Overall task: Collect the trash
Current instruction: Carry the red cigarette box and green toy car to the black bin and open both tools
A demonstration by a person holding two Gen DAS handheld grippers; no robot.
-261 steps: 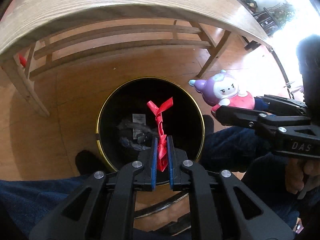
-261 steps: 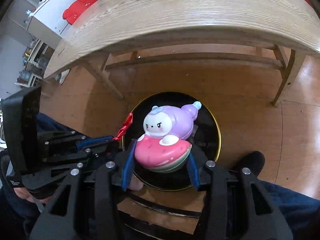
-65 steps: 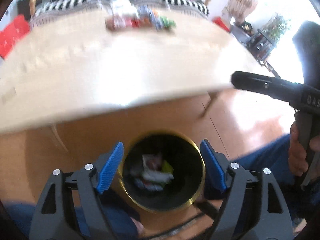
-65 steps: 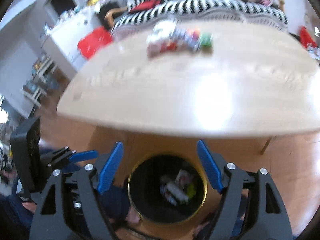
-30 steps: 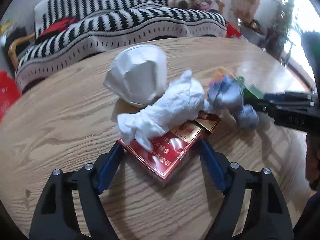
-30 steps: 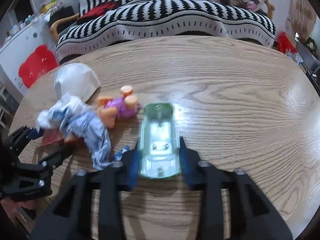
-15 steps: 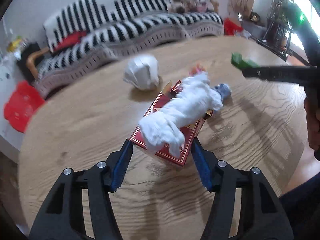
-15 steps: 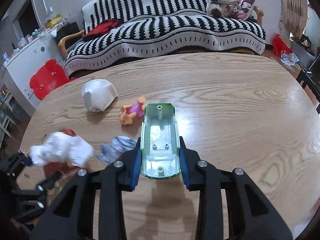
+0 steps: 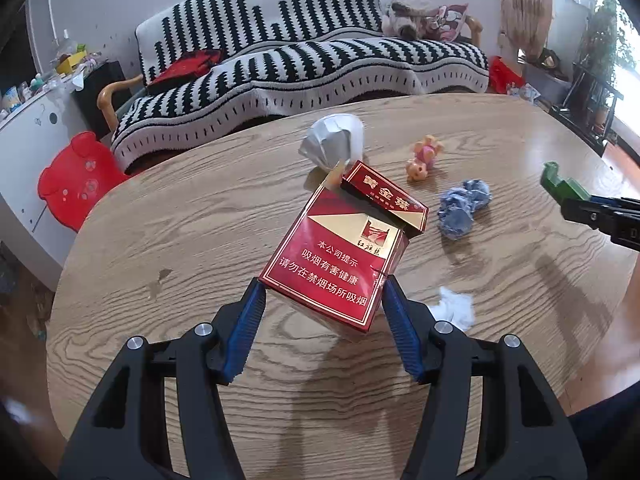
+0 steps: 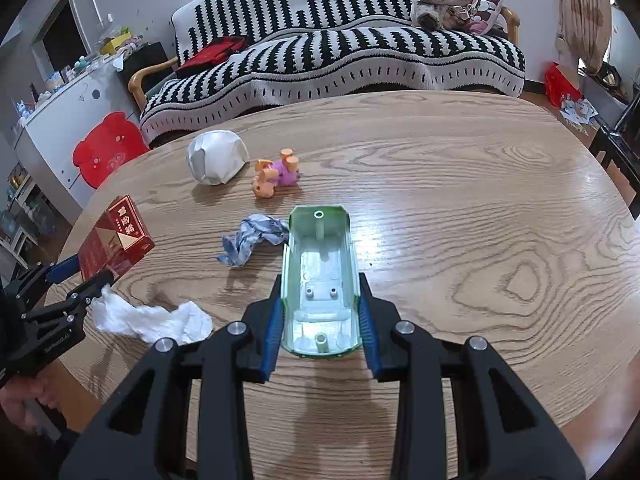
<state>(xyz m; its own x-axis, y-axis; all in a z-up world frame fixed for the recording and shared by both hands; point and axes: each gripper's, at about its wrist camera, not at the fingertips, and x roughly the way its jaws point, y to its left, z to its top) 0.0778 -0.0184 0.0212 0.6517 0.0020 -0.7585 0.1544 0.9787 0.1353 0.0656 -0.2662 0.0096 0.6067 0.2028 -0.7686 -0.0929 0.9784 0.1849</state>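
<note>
Gripping a red cigarette pack (image 9: 340, 256) between its blue pads, the left gripper (image 9: 322, 300) fills the bottom of the left wrist view, with the pack raised above the wooden table (image 9: 180, 240) at frame centre. Gold Chinese print on the pack reads 本公司提示, 吸烟有害健康 and 请勿在禁烟场所吸烟; its open flip lid carries 黄金叶. Just right of the gripper, low in the frame, a white tissue wad (image 9: 454, 306) lies on the wood. In the right wrist view, the right gripper (image 10: 320, 320) is clamped on a pale green plastic toy shell (image 10: 320, 280), hollow side up, at lower centre. Left of the shell's far end lies a crumpled blue-grey paper (image 10: 252, 240). Further up the table, left of centre, a small orange and purple toy figure (image 10: 278, 176) lies on its side beside a white crumpled ball (image 10: 216, 156). Across the upper frame stretches a black-and-white striped sofa (image 10: 340, 52), with a red bear-shaped chair (image 10: 106, 148) at the left edge
</note>
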